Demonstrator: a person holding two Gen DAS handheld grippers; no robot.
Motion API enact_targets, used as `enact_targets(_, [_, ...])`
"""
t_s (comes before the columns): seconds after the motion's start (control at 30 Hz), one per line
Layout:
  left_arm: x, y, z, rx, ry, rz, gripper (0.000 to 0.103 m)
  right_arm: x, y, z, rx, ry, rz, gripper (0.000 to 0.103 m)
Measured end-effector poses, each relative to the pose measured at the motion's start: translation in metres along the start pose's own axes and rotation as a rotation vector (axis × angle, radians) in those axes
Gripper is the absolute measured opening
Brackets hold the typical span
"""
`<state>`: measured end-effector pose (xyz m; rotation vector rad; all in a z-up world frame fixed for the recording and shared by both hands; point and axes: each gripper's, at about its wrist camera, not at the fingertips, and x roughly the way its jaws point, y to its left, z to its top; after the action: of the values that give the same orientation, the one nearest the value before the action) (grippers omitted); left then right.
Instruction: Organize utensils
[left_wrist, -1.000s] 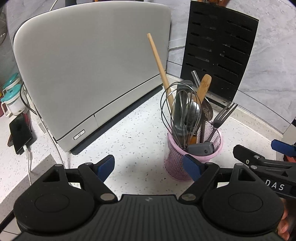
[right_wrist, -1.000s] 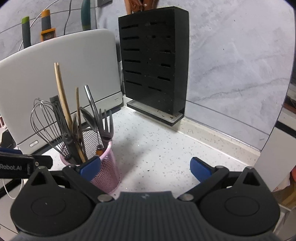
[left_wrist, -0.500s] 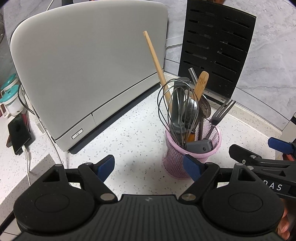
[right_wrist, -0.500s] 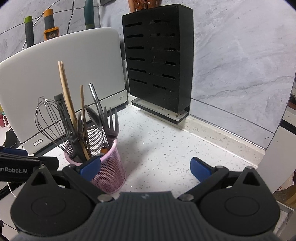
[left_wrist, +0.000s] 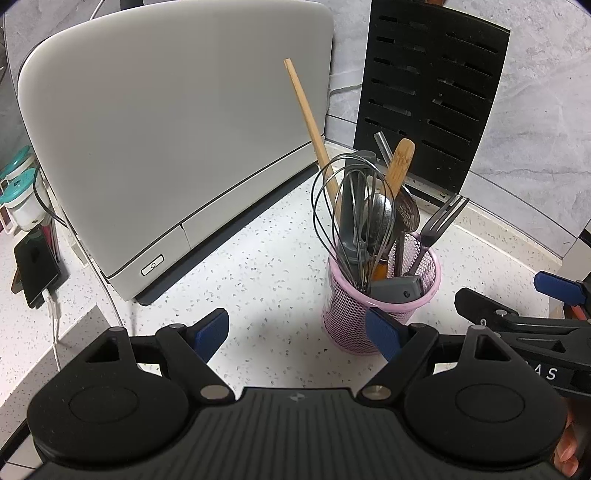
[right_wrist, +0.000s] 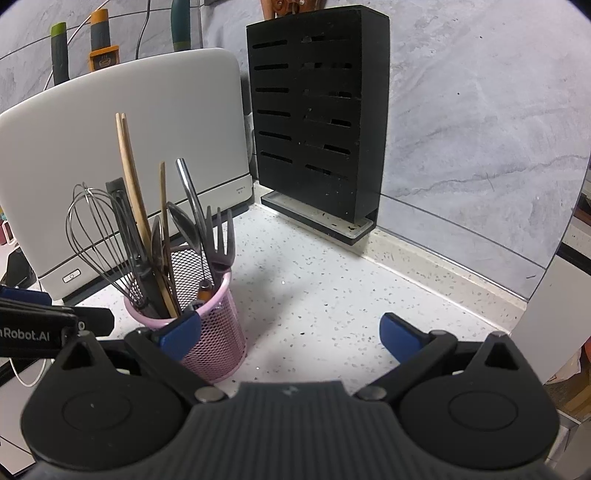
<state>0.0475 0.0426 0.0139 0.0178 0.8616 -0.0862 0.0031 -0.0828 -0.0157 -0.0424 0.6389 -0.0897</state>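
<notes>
Left gripper (left_wrist: 297, 334): jaws spread wide, nothing between the blue fingertips (left_wrist: 210, 329), held level above the bench. Right gripper (right_wrist: 290, 334): jaws likewise spread wide and empty, blue fingertips (right_wrist: 400, 336) clear of contact. Each gripper shows in the other's view, side by side and apart. Skin of the person's hand (left_wrist: 567, 452) visible at the left view's lower right edge.

The cup (right_wrist: 218, 332) hides the lower ends of the utensils; its near wall is partly covered by a blue finger (right_wrist: 179, 334). In the left view the right gripper (left_wrist: 524, 325) is cut off by the edge. The phone (left_wrist: 35, 266) is partly cut off too.
</notes>
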Motion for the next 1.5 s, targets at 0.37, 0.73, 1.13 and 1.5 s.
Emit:
enact_targets(0.37, [0.0,-0.001,-0.0004,-0.001,0.0,0.0,0.098,0.0007,-0.0002,0.0002,-0.006,0.003,-0.008,0.1])
enact_targets(0.73, [-0.0003,-0.0022,-0.0006,0.0,0.001,-0.002,0.098,0.0006,0.001,-0.0001,-0.011,0.005,-0.013,0.1])
enact_targets(1.13, [0.0,-0.003,-0.0008,0.0,0.002,-0.002,0.098,0.0014,0.0012,-0.0003,-0.015,0.005,-0.014,0.1])
enact_targets(1.5, [0.0002,-0.0032,-0.001,0.003,0.002,-0.003,0.098,0.002,0.0005,0.0,-0.016,0.006,-0.015,0.1])
